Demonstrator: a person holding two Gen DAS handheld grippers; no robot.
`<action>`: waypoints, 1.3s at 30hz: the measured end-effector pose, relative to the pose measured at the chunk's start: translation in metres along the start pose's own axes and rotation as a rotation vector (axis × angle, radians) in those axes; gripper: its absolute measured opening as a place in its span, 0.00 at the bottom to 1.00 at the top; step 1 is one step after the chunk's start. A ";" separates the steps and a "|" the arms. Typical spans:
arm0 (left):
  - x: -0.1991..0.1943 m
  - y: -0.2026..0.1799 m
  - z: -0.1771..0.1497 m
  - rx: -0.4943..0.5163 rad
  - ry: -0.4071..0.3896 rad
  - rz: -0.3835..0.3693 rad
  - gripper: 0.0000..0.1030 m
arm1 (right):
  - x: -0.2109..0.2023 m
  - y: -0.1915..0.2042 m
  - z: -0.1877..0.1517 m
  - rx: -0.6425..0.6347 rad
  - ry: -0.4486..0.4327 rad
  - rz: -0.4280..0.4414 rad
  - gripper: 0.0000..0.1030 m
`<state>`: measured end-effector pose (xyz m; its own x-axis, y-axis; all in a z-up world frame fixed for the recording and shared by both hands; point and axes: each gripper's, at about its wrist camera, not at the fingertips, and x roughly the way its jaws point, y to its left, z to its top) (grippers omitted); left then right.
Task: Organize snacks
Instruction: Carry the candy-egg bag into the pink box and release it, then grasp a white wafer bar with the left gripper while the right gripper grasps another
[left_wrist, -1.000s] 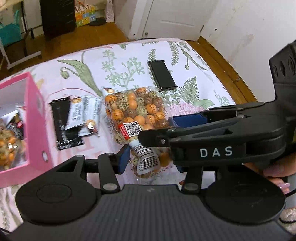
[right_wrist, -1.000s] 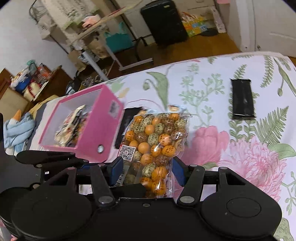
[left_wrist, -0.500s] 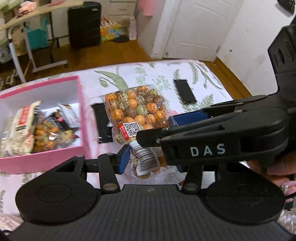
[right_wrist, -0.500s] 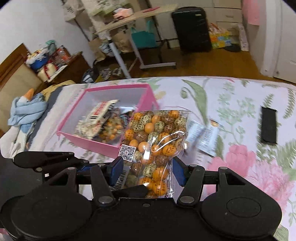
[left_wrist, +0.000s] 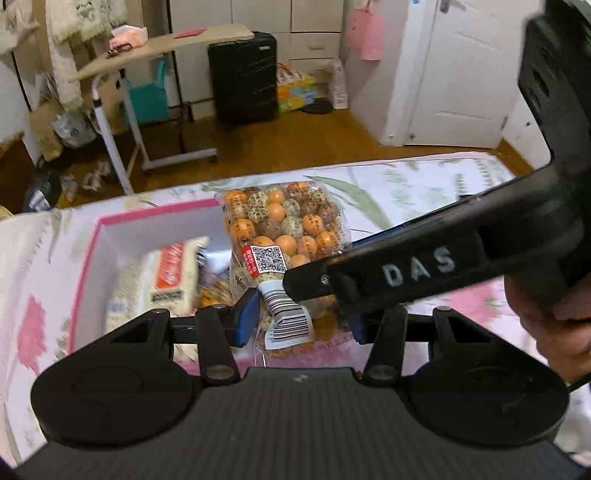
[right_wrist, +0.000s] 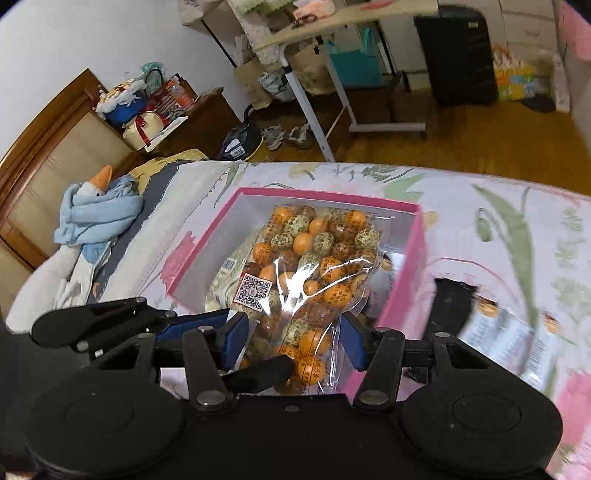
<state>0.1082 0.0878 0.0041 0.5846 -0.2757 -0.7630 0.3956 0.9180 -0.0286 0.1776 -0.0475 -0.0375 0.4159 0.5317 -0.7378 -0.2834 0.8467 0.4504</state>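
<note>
A clear bag of orange and speckled candy balls (left_wrist: 284, 236) (right_wrist: 317, 258) is held up over the pink box (left_wrist: 88, 251) (right_wrist: 402, 280). My left gripper (left_wrist: 299, 321) and my right gripper (right_wrist: 295, 343) are both shut on the bag's lower end, the right one crossing in front of the left. The box holds a white and red snack pack (left_wrist: 170, 277) and other small packs.
The box sits on a floral bedspread (right_wrist: 517, 221). A black packet (right_wrist: 450, 302) and a silver wrapper (right_wrist: 509, 332) lie right of the box. A blue cloth with a toy goose (right_wrist: 96, 210) lies at the bed's left. A rolling table (left_wrist: 155, 92) stands on the floor beyond.
Both grippers have carried the bag of balls to the left, from over the bedspread to above the pink box. The grip on the bag is unchanged.
</note>
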 end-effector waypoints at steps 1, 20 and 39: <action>0.008 0.005 0.002 -0.010 0.006 0.000 0.46 | 0.010 -0.003 0.005 0.010 0.009 0.000 0.58; 0.110 0.038 -0.013 -0.126 0.124 -0.013 0.48 | 0.105 -0.011 0.016 -0.150 0.146 -0.181 0.56; 0.024 -0.015 -0.026 -0.090 -0.089 -0.095 0.49 | -0.106 -0.085 -0.086 -0.093 -0.315 -0.243 0.74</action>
<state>0.0978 0.0744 -0.0311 0.6097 -0.3828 -0.6941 0.3889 0.9075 -0.1588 0.0837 -0.1778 -0.0406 0.7206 0.3093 -0.6206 -0.2152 0.9506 0.2239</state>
